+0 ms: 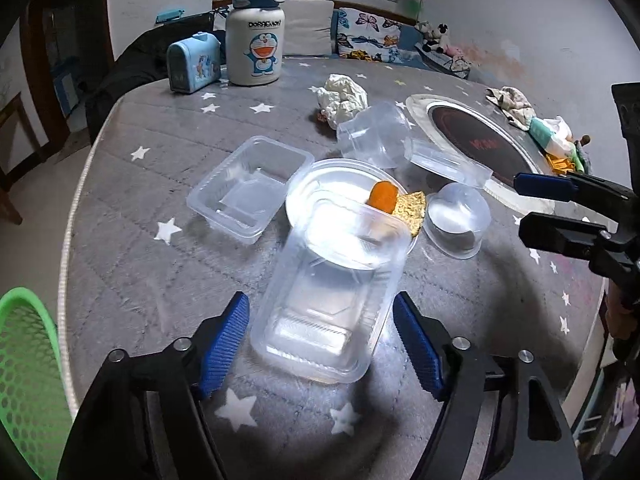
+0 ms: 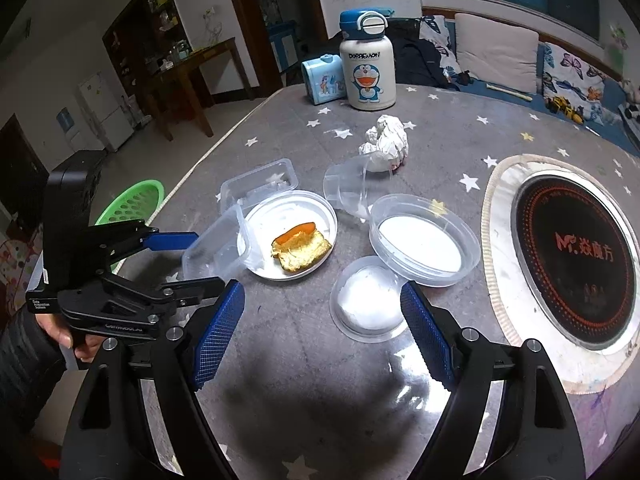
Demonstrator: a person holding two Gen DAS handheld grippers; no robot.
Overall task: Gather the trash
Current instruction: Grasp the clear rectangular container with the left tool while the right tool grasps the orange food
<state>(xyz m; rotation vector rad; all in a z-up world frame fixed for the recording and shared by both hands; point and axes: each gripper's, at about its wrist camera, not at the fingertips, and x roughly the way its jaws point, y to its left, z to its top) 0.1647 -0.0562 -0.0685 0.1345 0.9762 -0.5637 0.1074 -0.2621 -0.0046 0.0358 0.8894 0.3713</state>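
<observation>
**tablewatcher:** Left wrist view, trash round-up on the grey star tablecloth. The left gripper has its blue pads either side of a clear rectangular container. Does that count as grabbed?

**binday_bob:** Don't think so. I see a strip of cloth between the left-side pad and the container wall. The other pad is really close, and I can't tell if it's touching. So the fingers are open fairly wide, straddling it, not squeezing. The container's far end overlaps the rim of the round dish, the one with the orange peel in it.

**tablewatcher:** And the right gripper?

**binday_bob:** Wide open, holding nothing. A small upturned clear cup sits on the cloth between its fingers, clear of both pads. Just past that is a round tub.

**tablewatcher:** Rest of the junk?

**binday_bob:** A second rectangular tray is beside the dish, a tipped-over clear cup is behind it, and the crumpled tissue is farther back. The green mesh basket is off the table's edge on the left gripper's side. The Doraemon bottle stands at the far end, with the induction hob set into the table.
</observation>
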